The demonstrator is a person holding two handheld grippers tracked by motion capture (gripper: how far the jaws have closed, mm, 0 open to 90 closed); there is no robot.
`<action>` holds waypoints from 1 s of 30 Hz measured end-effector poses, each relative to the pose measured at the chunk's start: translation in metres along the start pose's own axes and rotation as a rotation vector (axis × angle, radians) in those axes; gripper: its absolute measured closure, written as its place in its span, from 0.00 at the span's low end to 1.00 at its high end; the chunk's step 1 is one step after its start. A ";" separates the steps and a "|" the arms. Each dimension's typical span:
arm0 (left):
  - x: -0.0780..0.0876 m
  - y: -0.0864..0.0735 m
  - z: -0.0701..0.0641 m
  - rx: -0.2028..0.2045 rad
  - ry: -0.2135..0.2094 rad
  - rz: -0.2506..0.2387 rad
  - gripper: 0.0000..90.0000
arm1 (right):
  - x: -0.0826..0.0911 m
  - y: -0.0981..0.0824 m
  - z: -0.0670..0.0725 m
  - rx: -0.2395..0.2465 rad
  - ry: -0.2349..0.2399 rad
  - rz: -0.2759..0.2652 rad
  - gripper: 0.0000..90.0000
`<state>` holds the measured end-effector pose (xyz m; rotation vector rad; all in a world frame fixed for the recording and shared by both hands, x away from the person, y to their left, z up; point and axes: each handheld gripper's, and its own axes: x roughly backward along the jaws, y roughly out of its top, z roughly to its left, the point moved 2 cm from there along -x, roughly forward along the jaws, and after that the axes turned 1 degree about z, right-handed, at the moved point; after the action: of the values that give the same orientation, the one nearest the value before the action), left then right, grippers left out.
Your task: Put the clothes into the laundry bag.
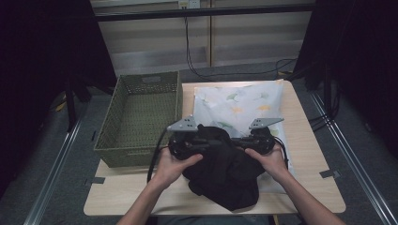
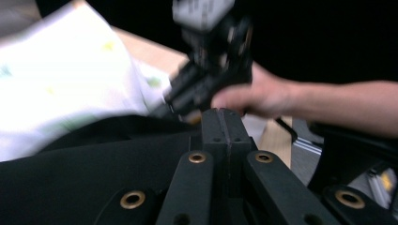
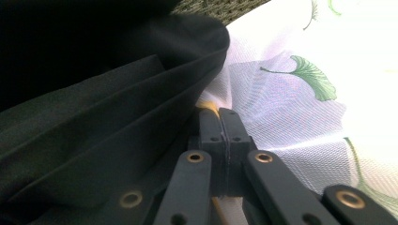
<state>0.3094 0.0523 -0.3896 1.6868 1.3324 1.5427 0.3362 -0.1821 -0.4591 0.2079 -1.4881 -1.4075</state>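
Observation:
A black garment [image 1: 225,178] lies bunched on a white leaf-print cloth [image 1: 234,101] at the table's near side. My left gripper [image 1: 204,140] and right gripper [image 1: 239,142] face each other over its far edge, a hand around each. In the left gripper view the left gripper [image 2: 226,123] has its jaws pressed together, and the garment [image 2: 94,173] runs up to them. Beyond it are the right gripper [image 2: 206,79] and its hand [image 2: 263,96]. In the right gripper view the right gripper [image 3: 219,117] is shut where a fold of the garment [image 3: 103,122] meets the white cloth [image 3: 305,108].
A green woven basket [image 1: 148,77] stands at the table's left, close beside the left gripper. Bare wooden table [image 1: 312,154] shows to the right of the cloth. Dark stands and cables flank the table on the floor.

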 end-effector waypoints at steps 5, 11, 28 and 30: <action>-0.034 -0.022 0.007 0.009 -0.004 0.077 0.78 | 0.000 0.001 0.000 0.000 0.000 0.000 1.00; -0.054 -0.040 0.007 -0.012 -0.025 0.179 0.40 | 0.000 0.000 0.000 0.002 0.003 -0.001 1.00; 0.008 -0.054 -0.001 -0.020 0.035 0.116 0.17 | -0.001 0.000 0.000 -0.001 0.002 0.002 1.00; -0.010 -0.064 0.002 -0.016 0.022 0.149 0.22 | -0.002 0.001 0.000 0.001 0.002 0.001 1.00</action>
<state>0.2920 0.0694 -0.4492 1.7987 1.2261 1.6549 0.3376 -0.1808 -0.4594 0.2096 -1.4869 -1.4058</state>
